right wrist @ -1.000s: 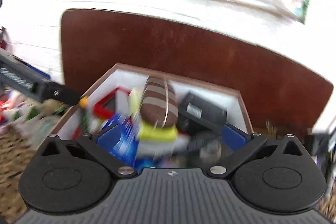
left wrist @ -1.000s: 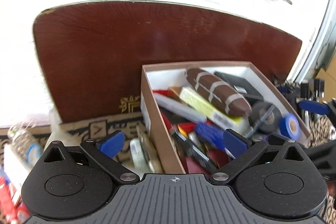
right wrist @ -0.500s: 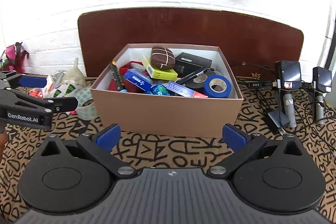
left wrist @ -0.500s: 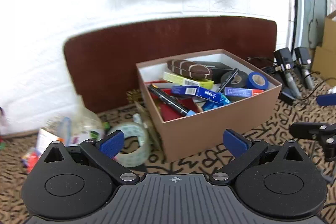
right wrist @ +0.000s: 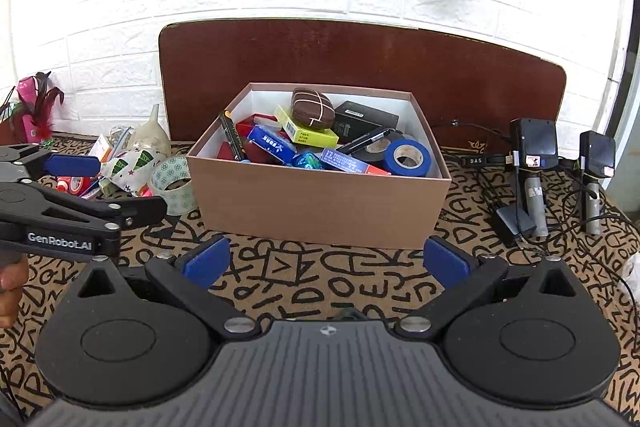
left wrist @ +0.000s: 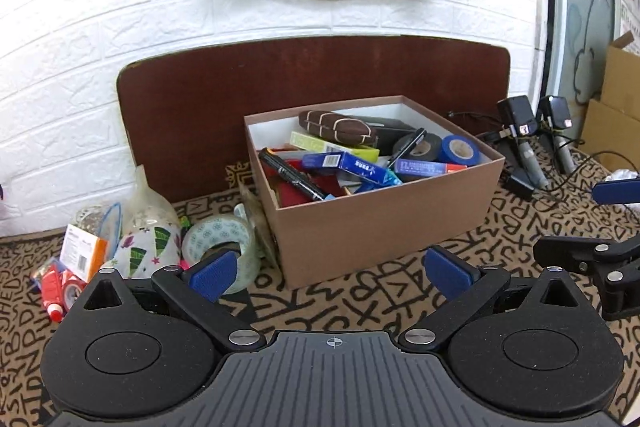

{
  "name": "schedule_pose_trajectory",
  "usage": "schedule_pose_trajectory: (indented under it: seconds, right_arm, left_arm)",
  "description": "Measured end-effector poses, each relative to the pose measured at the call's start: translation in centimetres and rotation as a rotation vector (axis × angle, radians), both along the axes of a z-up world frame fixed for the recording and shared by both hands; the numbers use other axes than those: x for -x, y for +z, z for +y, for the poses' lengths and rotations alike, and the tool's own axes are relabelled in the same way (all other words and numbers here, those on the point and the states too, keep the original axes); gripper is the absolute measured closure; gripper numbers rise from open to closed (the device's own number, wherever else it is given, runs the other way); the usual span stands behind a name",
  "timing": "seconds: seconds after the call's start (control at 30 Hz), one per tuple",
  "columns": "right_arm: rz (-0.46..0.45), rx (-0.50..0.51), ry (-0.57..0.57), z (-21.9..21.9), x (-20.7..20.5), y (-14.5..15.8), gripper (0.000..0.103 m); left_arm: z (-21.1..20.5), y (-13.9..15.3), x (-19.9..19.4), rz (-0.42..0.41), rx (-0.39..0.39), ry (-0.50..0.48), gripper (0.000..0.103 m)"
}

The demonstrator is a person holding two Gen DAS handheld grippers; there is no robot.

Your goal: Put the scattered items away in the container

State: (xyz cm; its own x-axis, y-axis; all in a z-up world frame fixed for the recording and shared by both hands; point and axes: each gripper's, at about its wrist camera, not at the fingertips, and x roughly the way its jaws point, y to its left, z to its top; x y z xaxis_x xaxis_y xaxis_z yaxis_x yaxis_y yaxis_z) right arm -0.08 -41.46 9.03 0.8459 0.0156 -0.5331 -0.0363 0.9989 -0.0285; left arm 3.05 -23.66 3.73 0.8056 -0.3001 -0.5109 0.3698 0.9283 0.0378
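Clutter at left of frame: clear tape roll and patterned bag just beside box wall, outside it. Box at centre on lettered mat, filled: blue tape, brown pouch. I read left gripper wide, empty; right gripper wide, empty.

Lower contents of cardboard box hidden behind its front wall and beneath the upper layer of items. Small clutter left of clear tape roll overlapping, too tangled to separate. Print on blue carton too small to read. Right gripper cut off by right edge in left wrist view; left gripper cut off by left edge in right wrist view.
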Motion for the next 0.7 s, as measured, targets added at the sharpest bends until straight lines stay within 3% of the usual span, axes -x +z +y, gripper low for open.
schedule_pose_trajectory:
  seconds: [0.7]
  right_arm:
    - [0.079, 0.004, -0.001, 0.7, -1.8, -1.5, 0.001]
  left_arm:
    - [0.0, -1.1, -1.4, 0.077, 0.017, -0.016, 0.000]
